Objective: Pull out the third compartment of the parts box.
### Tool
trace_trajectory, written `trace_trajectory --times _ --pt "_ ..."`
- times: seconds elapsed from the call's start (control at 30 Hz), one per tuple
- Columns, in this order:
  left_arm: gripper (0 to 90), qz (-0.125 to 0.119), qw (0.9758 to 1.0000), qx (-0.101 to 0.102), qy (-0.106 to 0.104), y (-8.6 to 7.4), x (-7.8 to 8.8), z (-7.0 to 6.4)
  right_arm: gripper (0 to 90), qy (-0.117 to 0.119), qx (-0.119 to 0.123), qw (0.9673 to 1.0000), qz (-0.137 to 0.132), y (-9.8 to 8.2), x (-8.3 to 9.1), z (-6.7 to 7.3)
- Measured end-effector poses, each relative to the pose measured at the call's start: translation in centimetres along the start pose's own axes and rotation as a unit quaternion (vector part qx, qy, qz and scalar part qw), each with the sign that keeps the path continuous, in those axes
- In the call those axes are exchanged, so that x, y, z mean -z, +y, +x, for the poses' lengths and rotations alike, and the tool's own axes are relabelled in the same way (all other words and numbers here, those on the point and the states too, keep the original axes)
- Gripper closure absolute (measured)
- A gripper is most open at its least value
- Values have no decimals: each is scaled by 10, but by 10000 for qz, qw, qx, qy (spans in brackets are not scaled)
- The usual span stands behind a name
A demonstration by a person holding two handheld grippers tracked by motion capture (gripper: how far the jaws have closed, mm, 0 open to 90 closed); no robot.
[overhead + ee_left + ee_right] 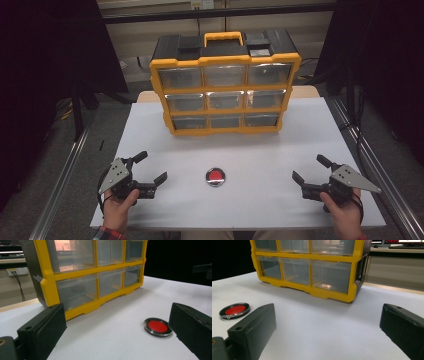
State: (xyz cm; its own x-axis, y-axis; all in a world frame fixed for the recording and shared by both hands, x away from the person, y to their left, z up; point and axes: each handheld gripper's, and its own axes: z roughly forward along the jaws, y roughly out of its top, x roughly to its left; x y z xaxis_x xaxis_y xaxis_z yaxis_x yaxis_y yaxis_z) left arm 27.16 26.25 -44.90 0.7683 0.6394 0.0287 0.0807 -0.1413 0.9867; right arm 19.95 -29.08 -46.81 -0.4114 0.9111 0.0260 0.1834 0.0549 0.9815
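Evidently light, thin and slick, the disc (215,177) at lower centre is sitting flat, needing a rim pinch, while both grippers, left (150,171) and right (311,169), are gaping wide and empty.

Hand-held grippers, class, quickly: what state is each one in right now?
Left hand-held gripper: open, holding nothing.
Right hand-held gripper: open, holding nothing.

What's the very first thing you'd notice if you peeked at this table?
The big yellow and black drawer box stands upright at the far side of the white table, with nine see-through drawers and a yellow handle on top. Next comes the small round red disc with a shiny rim, lying flat alone near the front middle. On either side of it, the left gripper and the right gripper are held with jaws wide open, holding nothing.
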Motion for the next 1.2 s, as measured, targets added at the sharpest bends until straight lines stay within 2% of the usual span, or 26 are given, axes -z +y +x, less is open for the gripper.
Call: trace_trajectory --times 0.03,0.07,0.1,0.13,0.17,0.2,0.33,0.5,0.57,0.6,0.63,0.73,0.83,0.9,0.93,0.97,1.0,1.2 --pt "16 -74 9999 141 -7 -1 -2 -2 0 -7 -29 10000 -4 0 0 0" --pt "16 26 10000 40 12 -1 0 -1 0 1 -13 10000 11 1 0 0" --pt "16 38 10000 63 -24 -1 0 -1 0 -13 -11 10000 2 1 0 0" --pt "16 -75 9998 167 21 -1 -1 -2 0 -25 -9 10000 -5 1 -1 0" --pt "16 -73 9998 166 17 -1 -1 -2 1 -29 -11 10000 -20 2 -1 0" --pt "16 -4 10000 71 7 -1 -1 0 1 -26 4 10000 -8 2 -1 0" --pt "16 33 10000 29 -8 -1 -1 0 2 -68 -60 10000 21 4 -2 0" --pt "16 9 10000 72 7 -1 -1 0 3 -127 -116 9998 35 6 -3 -1" --pt "16 36 10000 67 63 -1 -1 -1 3 -160 -136 9998 35 6 -4 -1" --pt "16 76 10000 -7 23 -1 0 0 3 -176 -135 9997 49 7 -4 -1" --pt "16 24 10000 73 26 -1 -1 -1 3 -198 -125 9997 69 8 -5 0" --pt "16 48 9999 118 11 -2 -1 -1 4 -250 -78 9996 85 11 -8 1" --pt "17 61 10000 71 6 -2 -1 0 6 -255 -112 9995 136 14 -9 1" --pt "17 -1 9999 155 15 -2 -2 -1 6 -237 -81 9995 179 15 -11 1" --pt "17 63 10000 67 4 -2 -1 0 6 -227 -75 9995 189 16 -11 1" --pt "17 22 9999 135 10 -2 -2 -1 7 -222 -94 9995 198 17 -12 1" --pt "18 72 10000 64 -9 -2 -1 0 7 -225 -60 9996 178 18 -13 0" --pt "18 67 10000 60 18 -2 -1 0 10 -254 -90 9994 198 24 -14 -1"
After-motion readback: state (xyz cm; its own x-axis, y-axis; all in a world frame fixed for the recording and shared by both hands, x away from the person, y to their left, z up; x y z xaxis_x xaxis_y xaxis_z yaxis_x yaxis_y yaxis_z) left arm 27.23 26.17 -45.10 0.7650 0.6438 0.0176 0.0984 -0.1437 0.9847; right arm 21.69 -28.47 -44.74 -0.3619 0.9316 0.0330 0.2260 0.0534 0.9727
